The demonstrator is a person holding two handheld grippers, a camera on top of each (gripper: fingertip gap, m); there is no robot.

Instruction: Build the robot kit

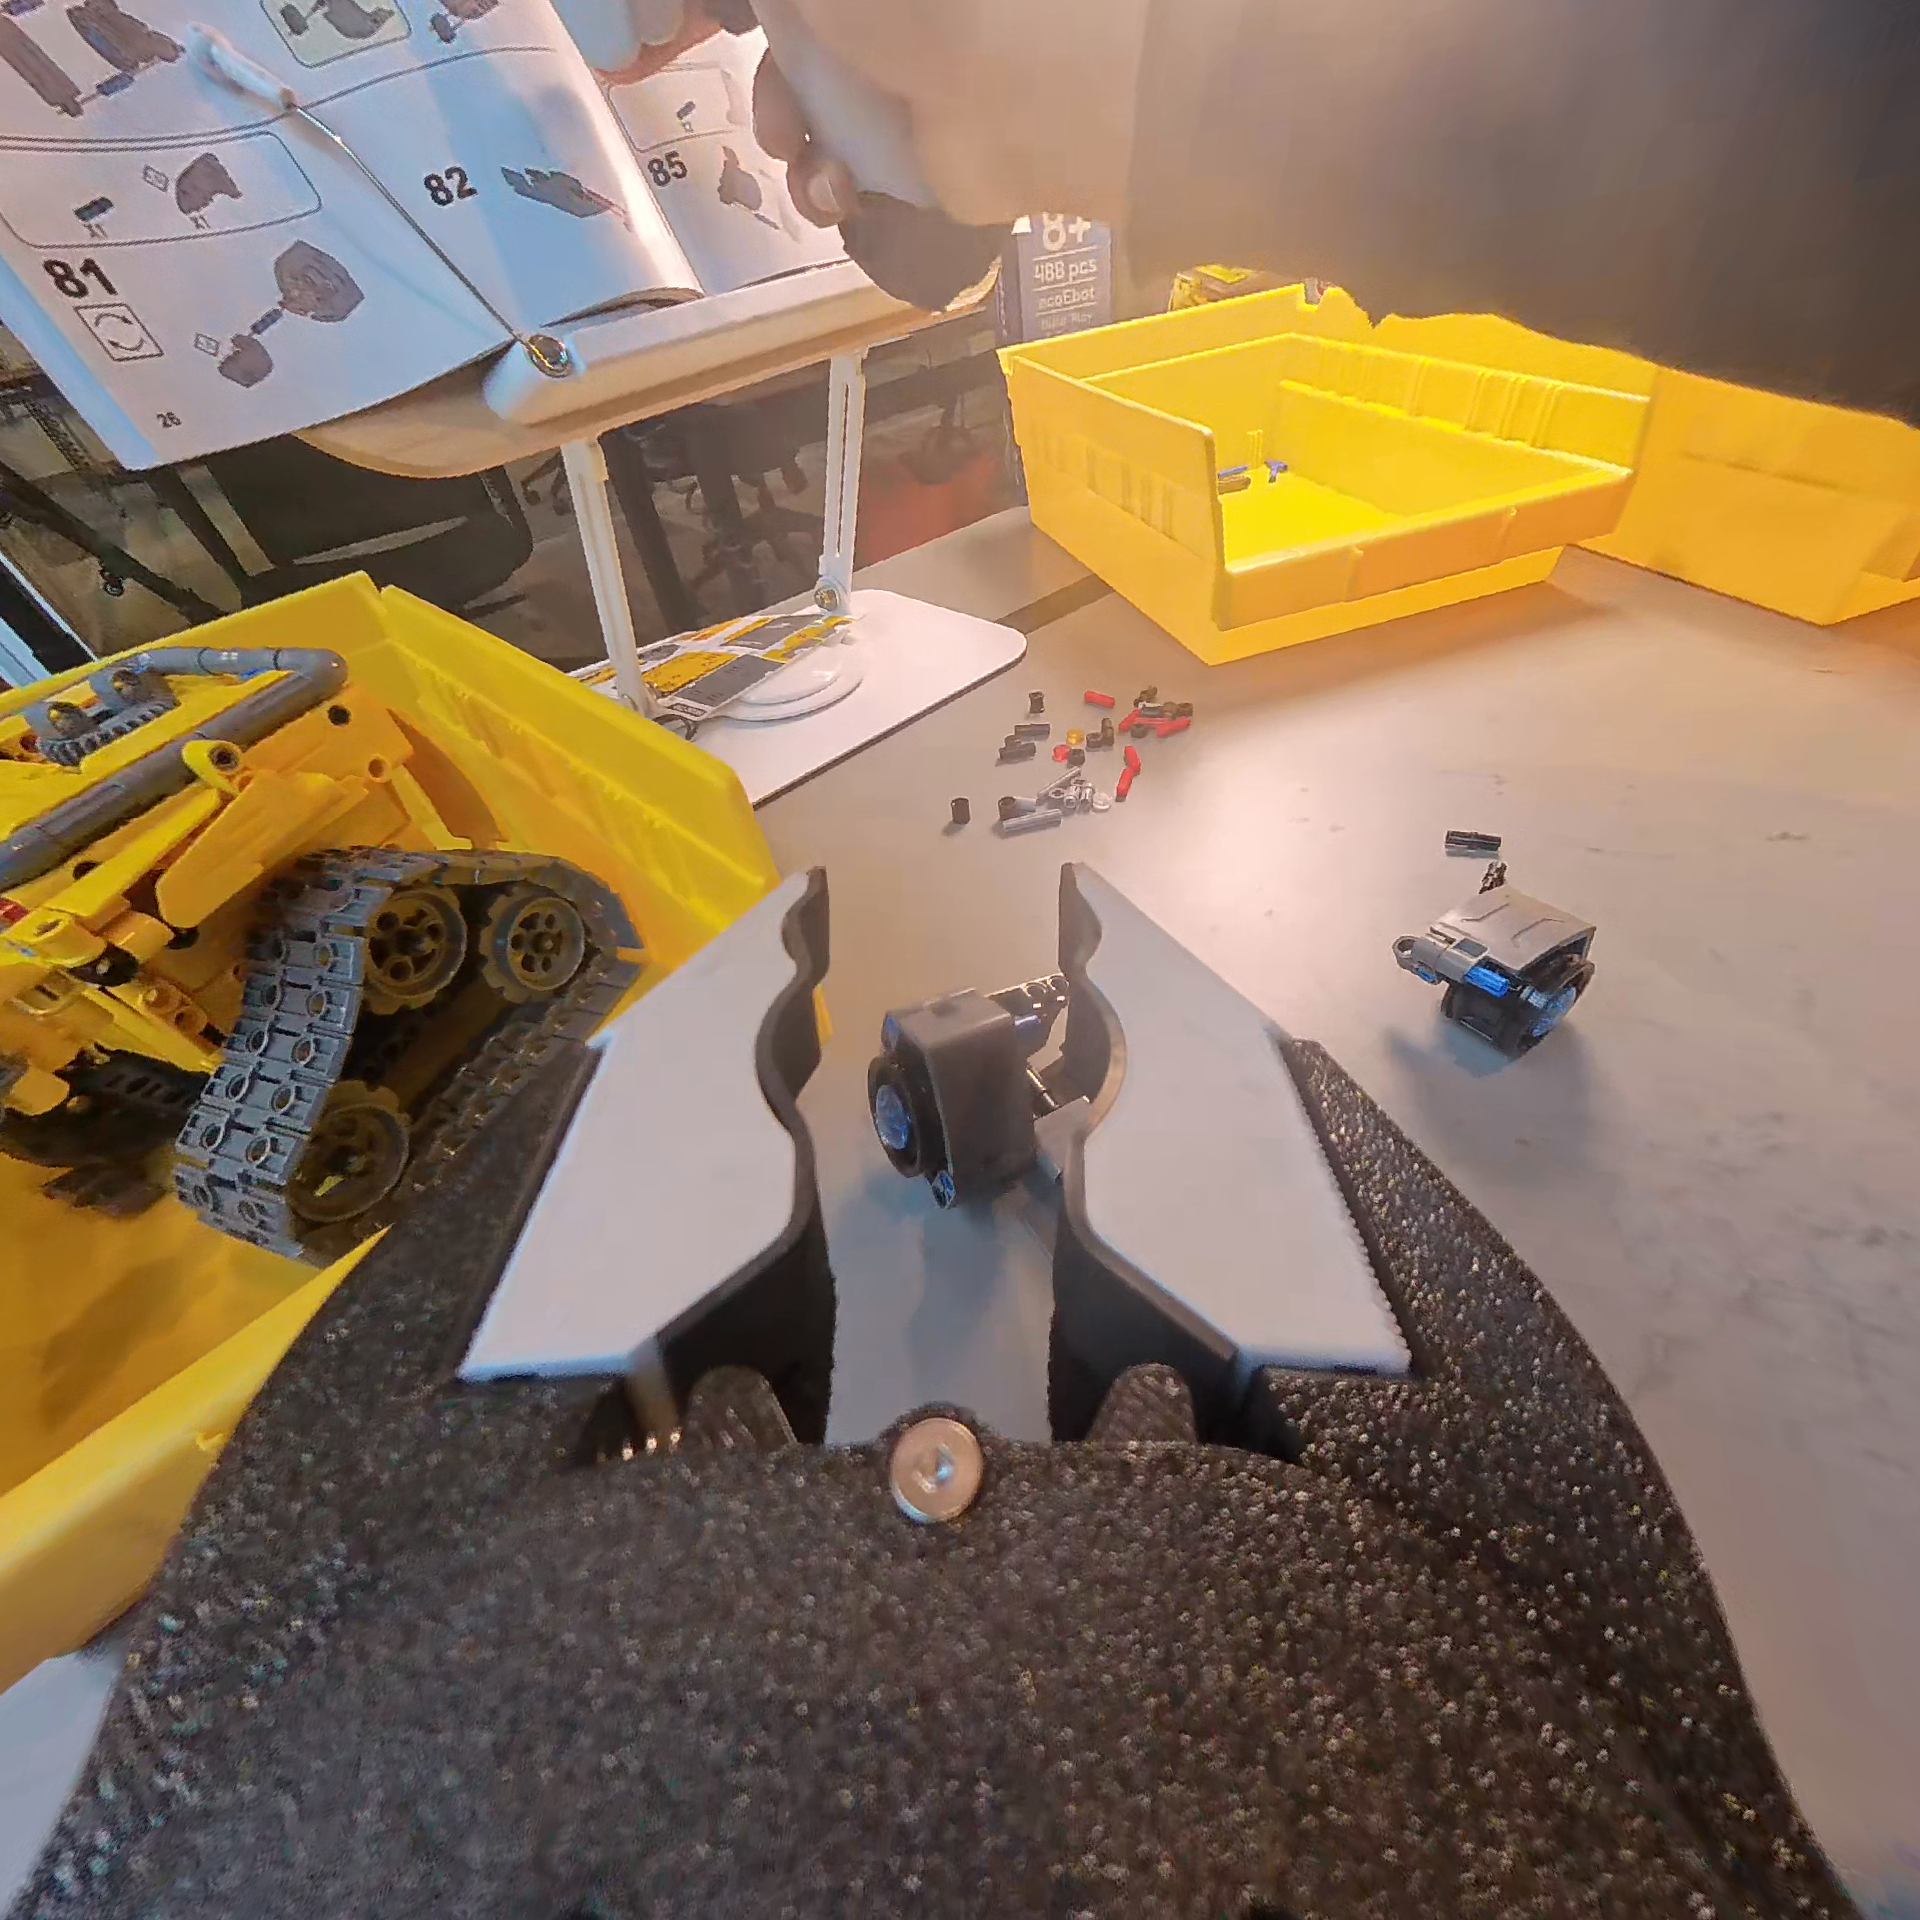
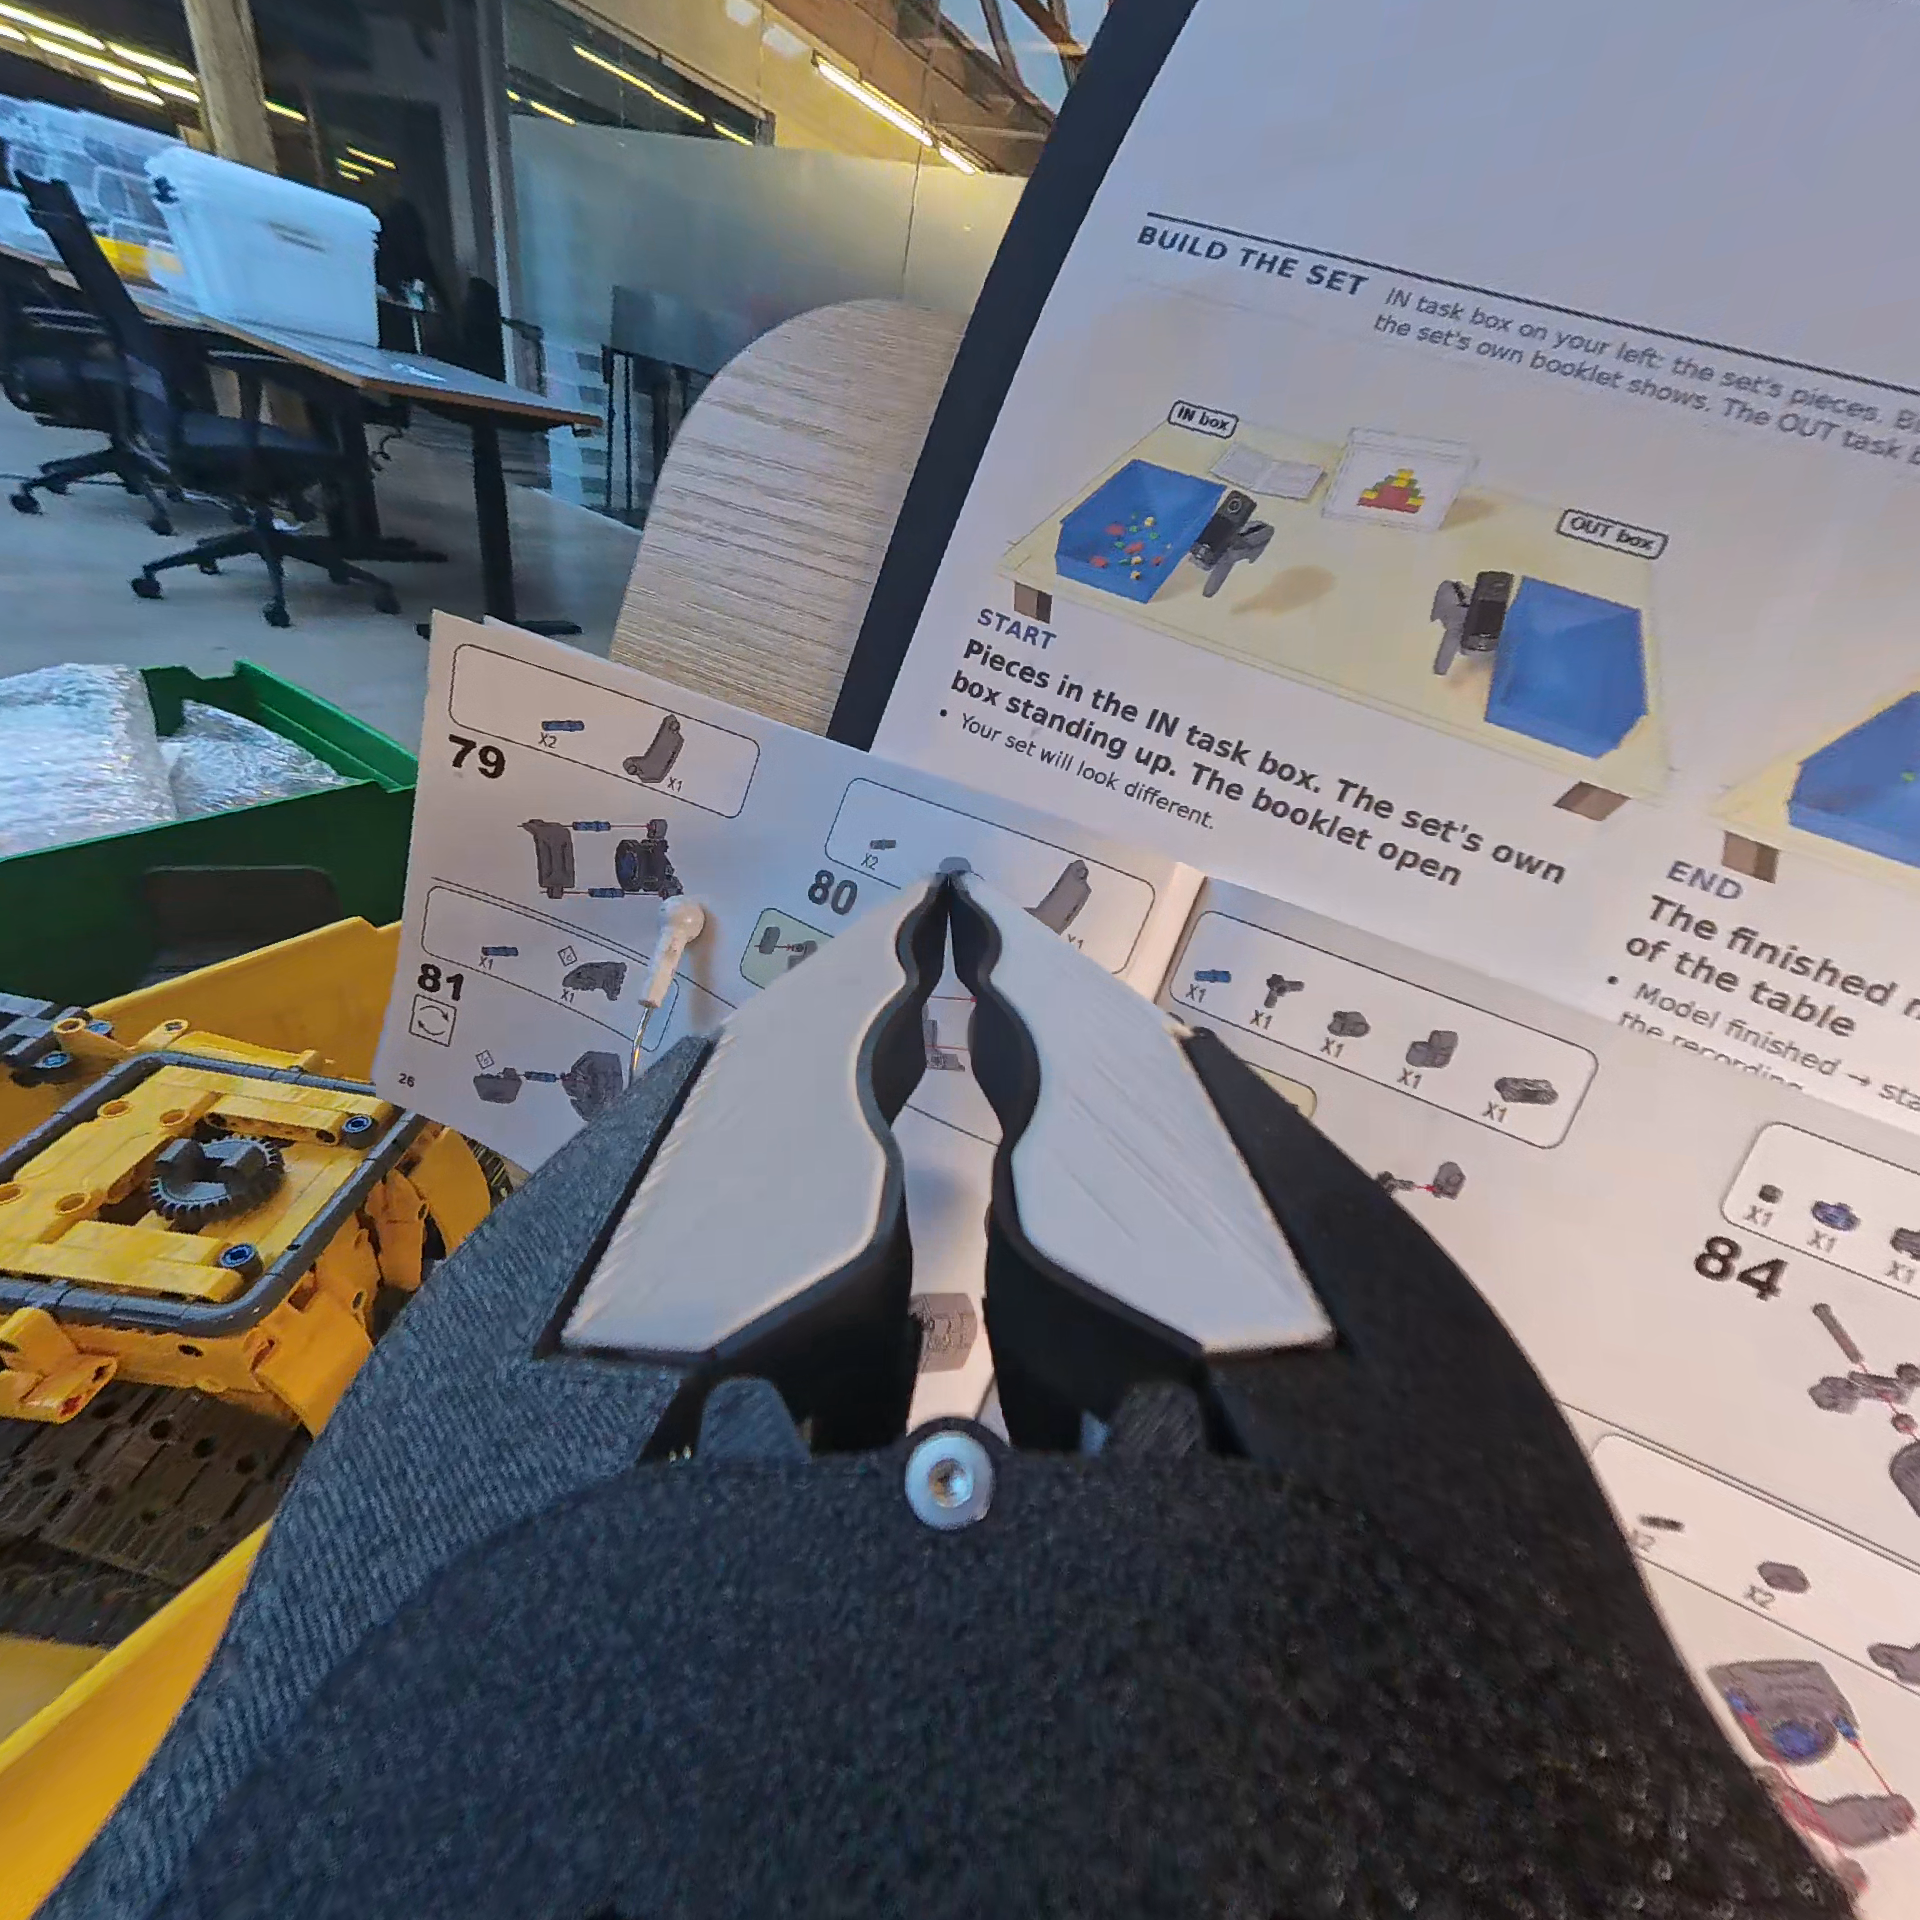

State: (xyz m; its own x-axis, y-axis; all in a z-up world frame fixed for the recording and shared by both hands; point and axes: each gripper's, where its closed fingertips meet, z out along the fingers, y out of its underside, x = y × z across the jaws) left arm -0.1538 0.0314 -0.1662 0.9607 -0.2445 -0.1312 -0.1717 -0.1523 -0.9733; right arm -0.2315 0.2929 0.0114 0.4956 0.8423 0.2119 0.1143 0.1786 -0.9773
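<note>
My left gripper [image 1: 943, 904] is open low over the grey table [image 1: 1455, 1247]. A small grey and black brick assembly with a blue hub [image 1: 961, 1091] lies between its fingers, close to the right finger. A second similar assembly [image 1: 1496, 971] lies on the table to the right. My right gripper [image 2: 948, 883] is shut, its tips against the open building booklet [image 2: 623, 831] near the fold. I cannot tell whether a page is pinched. The booklet also shows in the left wrist view [image 1: 312, 208] on a white stand.
A yellow tracked vehicle model [image 1: 312, 935] sits in a yellow bin [image 1: 582, 727] at the left, also seen in the right wrist view [image 2: 187, 1195]. Loose small pieces [image 1: 1081, 758] lie ahead. Another yellow bin [image 1: 1299, 592] stands behind. A printed sheet [image 2: 1455, 520] and a green bin [image 2: 208, 831] are near the booklet. My right fingertips sit around 35 cm from my left ones.
</note>
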